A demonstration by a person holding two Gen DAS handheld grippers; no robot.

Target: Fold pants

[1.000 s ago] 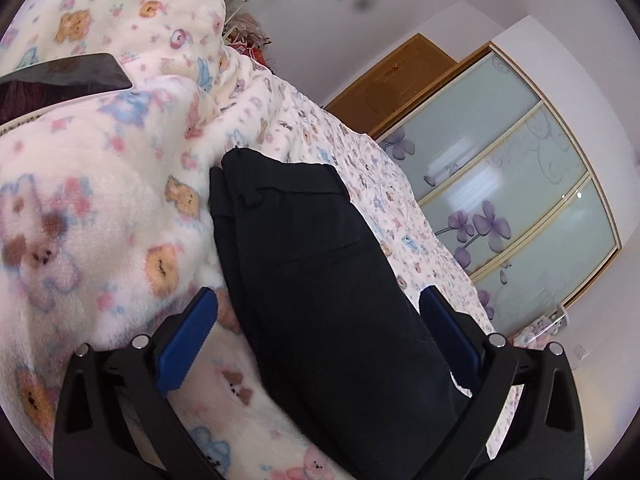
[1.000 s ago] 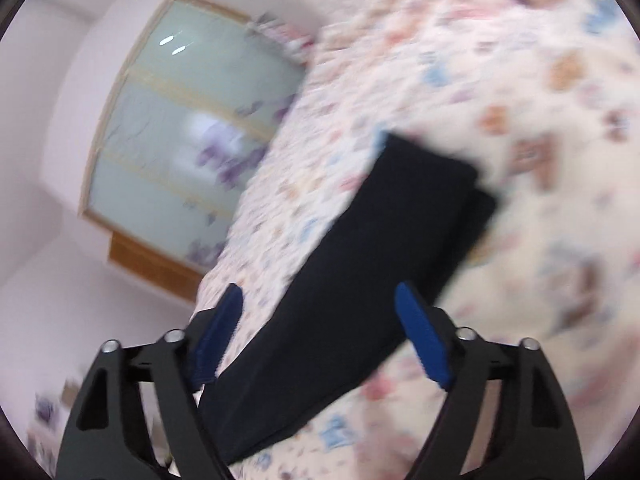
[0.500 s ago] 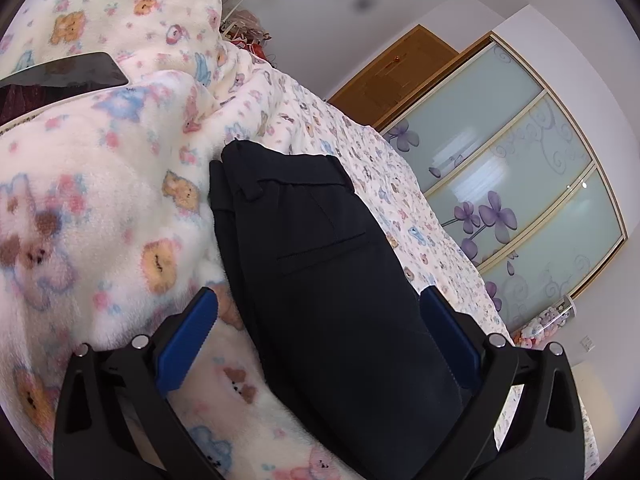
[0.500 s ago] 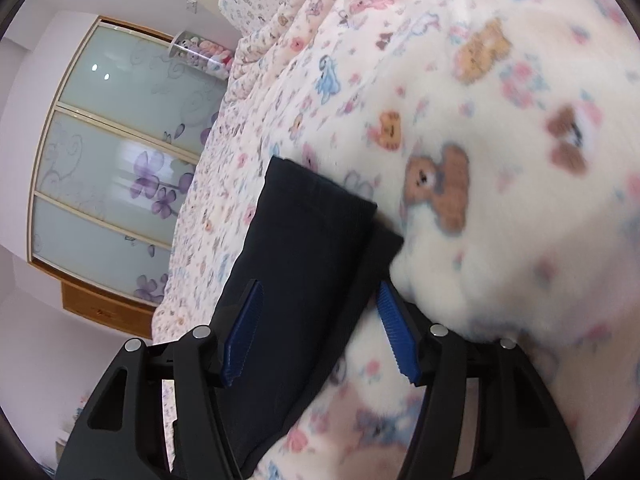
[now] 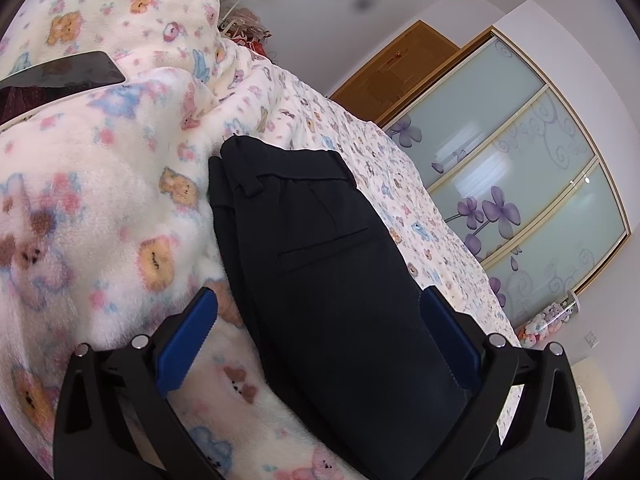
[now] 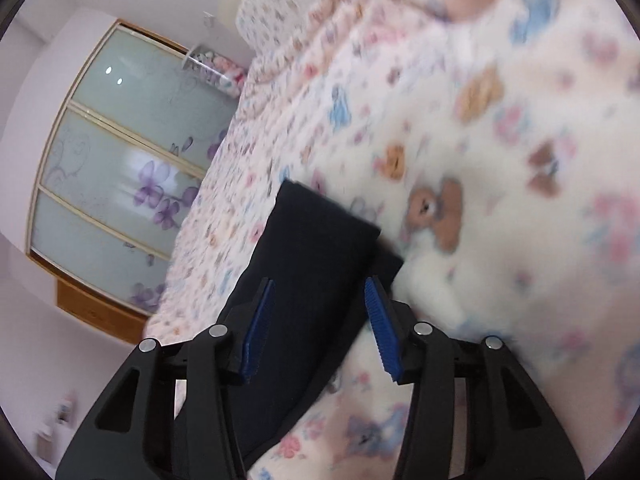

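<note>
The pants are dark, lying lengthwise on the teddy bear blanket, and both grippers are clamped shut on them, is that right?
Not quite. Both views show the left gripper and right gripper open, jaws apart and gripping nothing. The dark pants do lie on the teddy bear blanket.

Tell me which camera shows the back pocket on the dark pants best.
Left wrist view: the welt back pocket on the dark navy folded pants is sharp, stitching visible. Right wrist view shows only the blurred hem end of the pants, no pocket.

Left gripper (image 5: 318, 320): matte black plastic frame, triangular cut-outs.
Left pads (image 5: 186, 338): blue, ribbed inner edges.
Right gripper (image 6: 320, 320): same black frame, silver pivot screws.
Right pads (image 6: 382, 330): blue, toothed edges.
</note>
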